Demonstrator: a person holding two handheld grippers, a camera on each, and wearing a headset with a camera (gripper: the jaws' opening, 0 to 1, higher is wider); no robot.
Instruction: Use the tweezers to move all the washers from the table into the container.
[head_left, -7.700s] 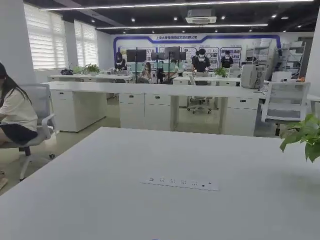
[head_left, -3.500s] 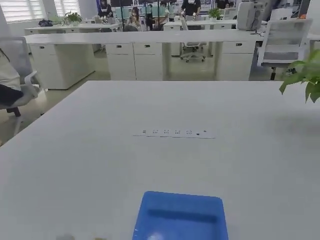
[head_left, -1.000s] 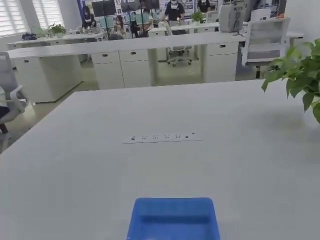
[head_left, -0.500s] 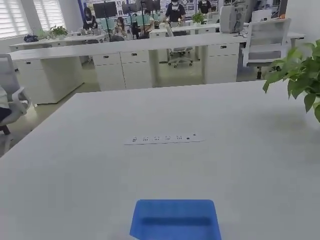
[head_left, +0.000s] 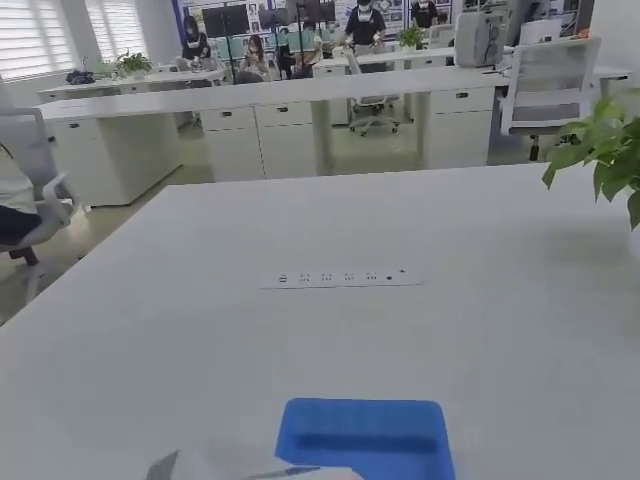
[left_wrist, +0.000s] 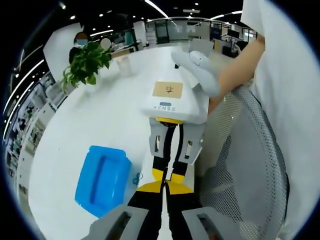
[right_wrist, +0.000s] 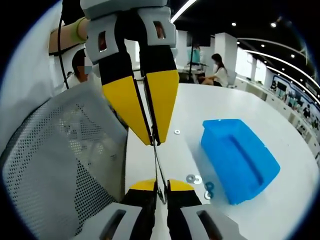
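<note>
Grey hand-held gripper (head_left: 236, 466) now shows beside the blue container (head_left: 365, 437).

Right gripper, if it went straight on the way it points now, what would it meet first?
The left gripper: its yellow jaw tips face the right gripper head-on, close ahead, with the tweezers bridging the two. Exact depth is unclear in the fisheye.

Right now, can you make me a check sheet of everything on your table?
Surface: white table.
Job's things: blue container, nothing seen inside; washers on the table beside it; tweezers between the grippers.
Clutter: socket strip, plant.
Grippers: left gripper and right gripper tip to tip, both shut on the tweezers.
Cables: black cable beside the left gripper.
Surroundings: mesh chair, desks and people behind.
</note>
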